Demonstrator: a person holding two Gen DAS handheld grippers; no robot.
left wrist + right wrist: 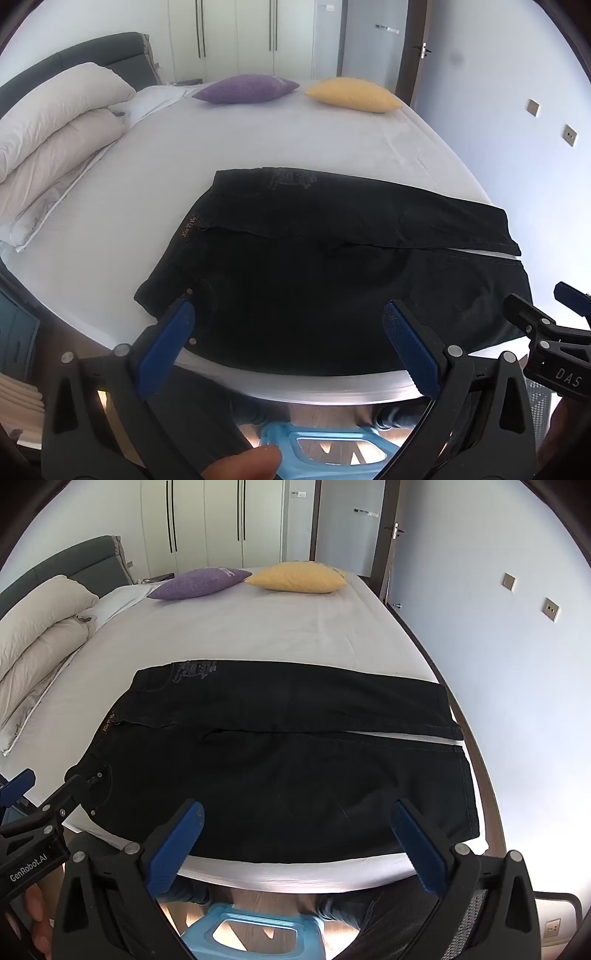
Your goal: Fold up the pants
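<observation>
Black pants (332,273) (277,760) lie flat along the bed's near edge, waistband to the left and both legs running right with a thin gap between them. My left gripper (288,317) hangs open just above the waist end by the near pocket, nothing between its blue pads (166,347). My right gripper (297,812) hangs open above the near leg, also holding nothing. Each gripper shows at the edge of the other's view: the right gripper (539,297) and the left gripper (50,779).
The white bed sheet (258,635) stretches beyond the pants. A purple pillow (199,583) and a yellow pillow (299,578) lie at the far side. A folded beige duvet (55,125) is stacked at the left by the headboard. A wall runs close on the right.
</observation>
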